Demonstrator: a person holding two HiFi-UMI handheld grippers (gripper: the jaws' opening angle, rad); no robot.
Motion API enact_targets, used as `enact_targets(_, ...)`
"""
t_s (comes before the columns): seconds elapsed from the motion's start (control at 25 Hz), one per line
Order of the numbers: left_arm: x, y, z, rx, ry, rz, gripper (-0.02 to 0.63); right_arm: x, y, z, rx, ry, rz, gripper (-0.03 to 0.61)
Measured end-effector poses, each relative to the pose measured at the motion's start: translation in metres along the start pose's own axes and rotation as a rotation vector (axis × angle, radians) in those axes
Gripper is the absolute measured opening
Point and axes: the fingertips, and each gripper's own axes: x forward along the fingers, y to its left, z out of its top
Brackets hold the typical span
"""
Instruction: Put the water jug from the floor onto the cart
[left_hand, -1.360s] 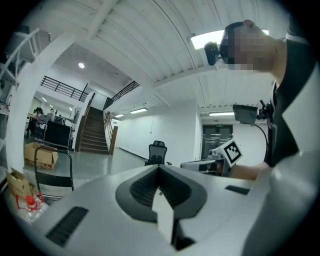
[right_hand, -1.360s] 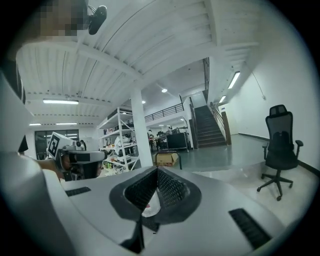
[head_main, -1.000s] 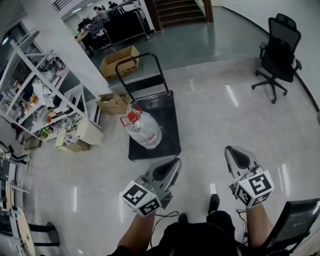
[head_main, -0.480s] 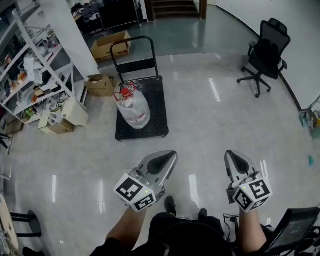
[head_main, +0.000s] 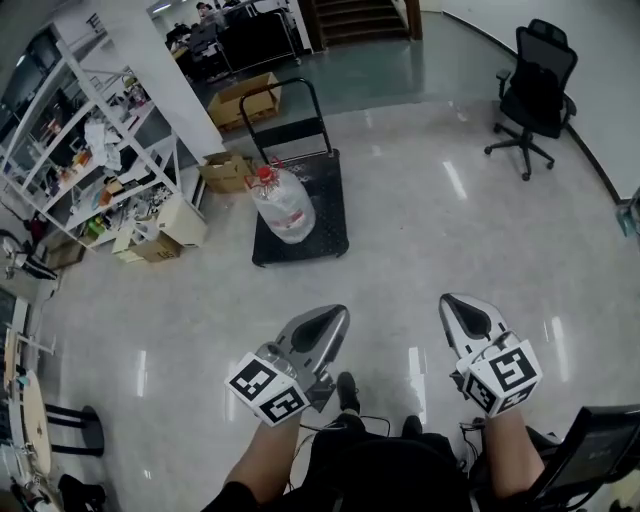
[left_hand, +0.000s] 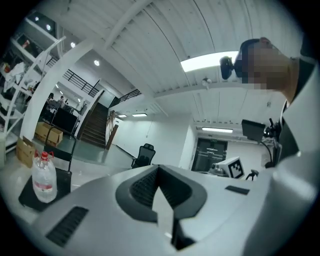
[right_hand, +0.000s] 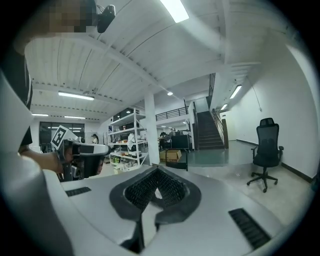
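Water jug stands upright on the cart. It sits on the left half of the black deck, close to the left edge, and its red cap is turned toward the end with the handle. The right half of the deck is bare. The cart stands on the shiny floor, well apart from both grippers.

The left gripper is held low in front of the person, above the floor. Its two jaws are pressed together and nothing is between them. In the left gripper view the closed tips meet in a point, and the jug on its cart shows far off at the left side.

The right gripper is held beside the left one with a gap between them. Its jaws are pressed together too, and it pinches nothing. Each gripper has a marker cube at its back end, near the person's arm.

The person's shoes show on the floor between the two grippers.

Cardboard boxes lie on the floor just beside the cart's left edge, and a white shelf full of things stands past them. A black office chair stands far off to the right of the cart. Stairs rise behind the cart's handle end.
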Motion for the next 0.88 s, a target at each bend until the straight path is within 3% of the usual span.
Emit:
enact_targets(0.2, -0.031, -0.058, -0.006, 0.058, 0.029, 0.006, 0.000, -0.060, 0.022, 0.007, 0.001, -0.029, 0.014, 0.000)
enact_targets(0.48, -0.100, -0.076, -0.016, 0.077, 0.038, -0.038, 0.000, -0.078, 0.091, 0.007, 0.012, -0.058, -0.020, 0.000)
enact_targets(0.88, -0.204, -0.042, -0.025, 0.066, 0.042, -0.037, 0.000, -0.078, 0.198, -0.002, 0.044, -0.062, -0.056, 0.000)
